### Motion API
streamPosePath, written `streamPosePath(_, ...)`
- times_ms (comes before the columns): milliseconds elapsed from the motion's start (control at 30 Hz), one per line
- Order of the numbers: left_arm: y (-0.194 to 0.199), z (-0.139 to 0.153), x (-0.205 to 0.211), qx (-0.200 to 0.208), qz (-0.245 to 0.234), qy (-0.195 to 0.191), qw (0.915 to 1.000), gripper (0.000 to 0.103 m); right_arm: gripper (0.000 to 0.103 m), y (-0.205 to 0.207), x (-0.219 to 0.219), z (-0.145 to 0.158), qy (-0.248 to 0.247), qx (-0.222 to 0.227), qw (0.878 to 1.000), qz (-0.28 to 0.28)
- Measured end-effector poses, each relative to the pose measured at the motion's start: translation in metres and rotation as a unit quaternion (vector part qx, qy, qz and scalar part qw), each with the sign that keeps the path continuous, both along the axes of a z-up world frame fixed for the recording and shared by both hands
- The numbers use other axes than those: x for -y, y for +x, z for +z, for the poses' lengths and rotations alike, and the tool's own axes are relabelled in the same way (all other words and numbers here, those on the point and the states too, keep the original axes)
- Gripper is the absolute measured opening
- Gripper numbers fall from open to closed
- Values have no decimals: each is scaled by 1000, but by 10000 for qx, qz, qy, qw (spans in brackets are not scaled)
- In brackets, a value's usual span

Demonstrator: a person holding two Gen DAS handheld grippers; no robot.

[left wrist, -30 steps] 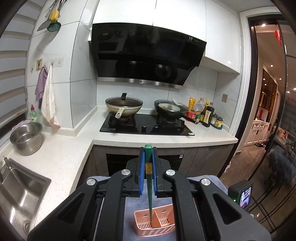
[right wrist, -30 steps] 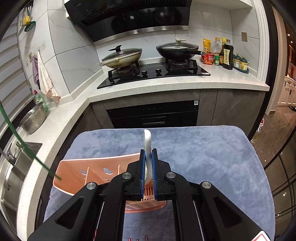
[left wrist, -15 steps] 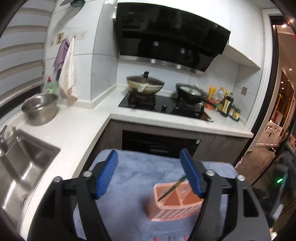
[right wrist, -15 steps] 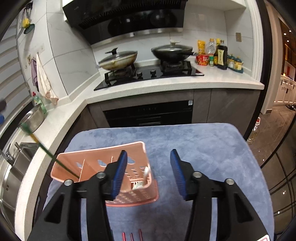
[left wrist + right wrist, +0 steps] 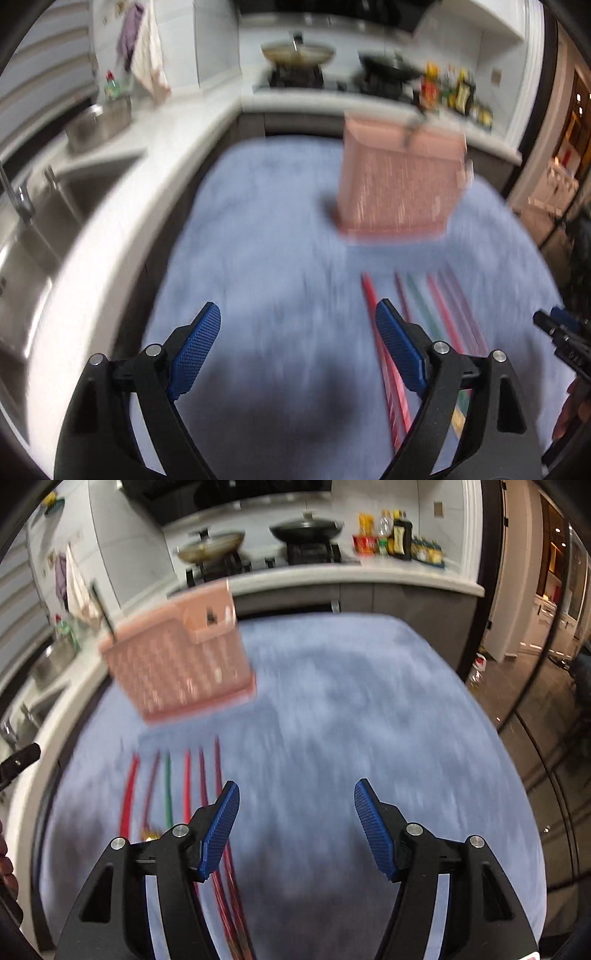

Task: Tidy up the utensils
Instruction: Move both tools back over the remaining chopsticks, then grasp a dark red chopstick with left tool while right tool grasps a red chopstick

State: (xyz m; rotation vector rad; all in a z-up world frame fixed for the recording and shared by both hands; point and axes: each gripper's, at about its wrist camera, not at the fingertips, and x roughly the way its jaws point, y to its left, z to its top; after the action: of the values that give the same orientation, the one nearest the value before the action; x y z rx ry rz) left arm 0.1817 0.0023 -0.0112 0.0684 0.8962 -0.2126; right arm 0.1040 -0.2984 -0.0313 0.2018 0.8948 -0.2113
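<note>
Left wrist view shows the blue cloth (image 5: pixel 266 229) under both my grippers, the pink caddy (image 5: pixel 399 181) ahead and right of my empty, spread left gripper (image 5: pixel 297 350). Chopsticks (image 5: pixel 168 786) lie just left of my right gripper (image 5: pixel 295 823), likewise spread and empty. They look thin, stiff, light and probably slippery, so I'd pinch one mid-length.

No legible text anywhere.

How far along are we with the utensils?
Partway. The pink caddy already holds a dark stick-like utensil. Nothing is in hand: left gripper and right gripper are both open. Six chopsticks lie on the blue cloth.
</note>
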Motion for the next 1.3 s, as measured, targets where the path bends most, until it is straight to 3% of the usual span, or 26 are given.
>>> streamPosePath(133,-30,-30,2,-432,-203,51,9988,82,63,-28,-12,-21,-55,-258,9996,71)
streamPosePath(333,-61,-54,16,-721,-561,239,9955,82,63,-51,-28,-43,38,-463,9987,185)
streamPosePath(733,-78,-65,31,-851,-832,290,9925,82,61,-59,-39,-49,-57,-416,9987,290)
streamPosePath(933,-79,-66,33,-896,-883,270,9917,82,50,-54,-42,-51,-127,-421,9982,419)
streamPosePath(1233,-79,-75,38,-1004,-977,348,9895,81,45,-53,-42,-53,-141,-449,9977,488)
streamPosePath(1300,-79,-76,41,-999,-1003,372,9892,81,37,-52,-48,-55,-181,-522,9967,597)
